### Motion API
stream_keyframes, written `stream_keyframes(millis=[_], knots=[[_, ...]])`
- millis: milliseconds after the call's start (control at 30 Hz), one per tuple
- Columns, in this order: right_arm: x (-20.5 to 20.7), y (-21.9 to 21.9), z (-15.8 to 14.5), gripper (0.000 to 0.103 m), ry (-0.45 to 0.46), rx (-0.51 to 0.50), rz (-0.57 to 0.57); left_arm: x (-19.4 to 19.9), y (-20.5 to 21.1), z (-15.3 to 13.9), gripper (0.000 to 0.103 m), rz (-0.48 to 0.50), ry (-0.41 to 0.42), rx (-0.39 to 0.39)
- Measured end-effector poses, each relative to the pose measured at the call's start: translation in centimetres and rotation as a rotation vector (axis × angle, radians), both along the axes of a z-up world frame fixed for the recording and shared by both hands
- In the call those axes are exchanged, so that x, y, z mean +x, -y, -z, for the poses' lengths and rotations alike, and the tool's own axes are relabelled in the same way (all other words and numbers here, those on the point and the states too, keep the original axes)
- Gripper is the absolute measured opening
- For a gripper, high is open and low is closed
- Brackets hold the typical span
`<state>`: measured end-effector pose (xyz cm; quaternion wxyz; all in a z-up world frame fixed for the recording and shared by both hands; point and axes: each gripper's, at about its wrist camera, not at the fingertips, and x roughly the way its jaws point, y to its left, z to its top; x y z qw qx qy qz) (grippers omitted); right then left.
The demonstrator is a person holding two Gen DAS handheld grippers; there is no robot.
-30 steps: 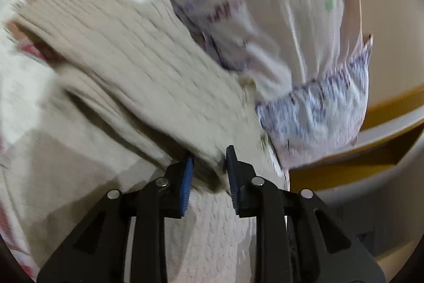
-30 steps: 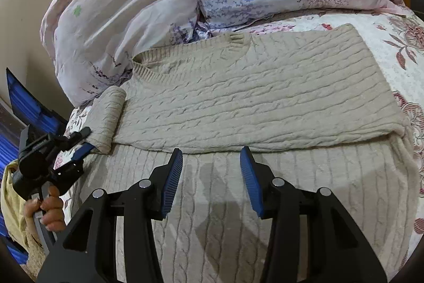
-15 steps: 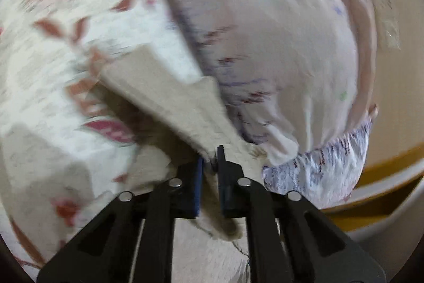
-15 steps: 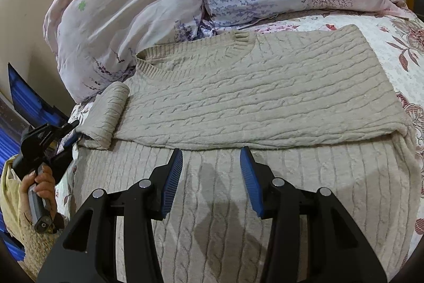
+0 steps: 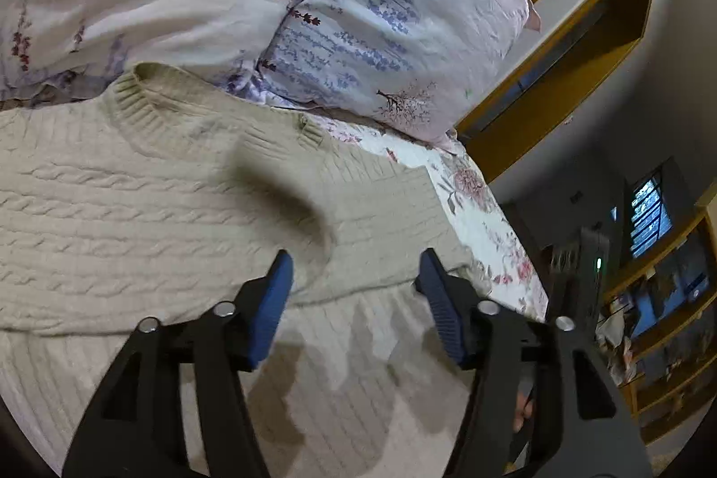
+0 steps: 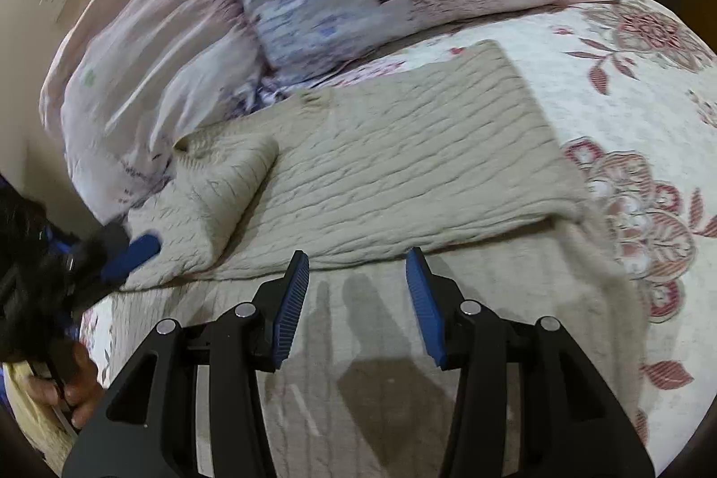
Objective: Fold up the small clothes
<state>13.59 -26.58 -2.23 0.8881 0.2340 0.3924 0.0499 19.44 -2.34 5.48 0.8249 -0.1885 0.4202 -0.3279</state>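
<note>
Sleeve [image 6: 215, 200] now lies folded across the sweater [image 6: 403, 164], near the collar end; half a sec ago my left tongs were pinched shut on it, dragging it inward. Left tongs [image 5: 354, 290] have just been opening, and in the left view the blue pads stand well apart w/ nothing between them, hovering over the sweater's folded edge. So the sleeve fold looks done & released; my guess is the next step is another fold of the body, since the lower layer is spread wide beneath.

Sweater: beige cable knit, flat on the floral bedspread [image 6: 627, 97], collar [image 5: 148, 110] toward the pillows [image 5: 358, 7]. Top half already doubled over the bottom half, edge running across both views just ahead of the pads.

Right tongs [image 6: 358, 285]: pads partly apart, same gap as a sec ago, empty, hovering above the lower layer just short of the folded edge. Whether they touch the knit, can't tell; nothing is clamped.

In the right view, my left tongs show at the far left, blurred, one blue pad at the sleeve's cuff end, w/ my hand [image 6: 76, 384] below on the handle.
</note>
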Motion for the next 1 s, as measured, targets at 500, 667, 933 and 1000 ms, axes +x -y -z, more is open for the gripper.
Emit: stream_keyframes(millis=[500, 667, 933, 1000], knots=[[6.2, -10.3, -6.4, 0.047, 0.126, -0.232, -0.228, -1.0, -14.9, 4.0, 0.067, -0.413, -0.106, 0.101], [9.3, -13.7, -5.3, 0.047, 0.100, -0.378, -0.214, -0.9, -15.3, 4.9, 0.068, -0.421, -0.128, 0.105], [5.6, -5.4, -4.6, 0.007, 0.100, -0.062, -0.055, -1.2, -14.8, 4.9, 0.075, -0.402, -0.112, 0.106], [4.8, -3.7, -3.5, 0.007, 0.056, 0.034, -0.055, -1.3, -14.8, 5.0, 0.076, -0.398, -0.111, 0.095]])
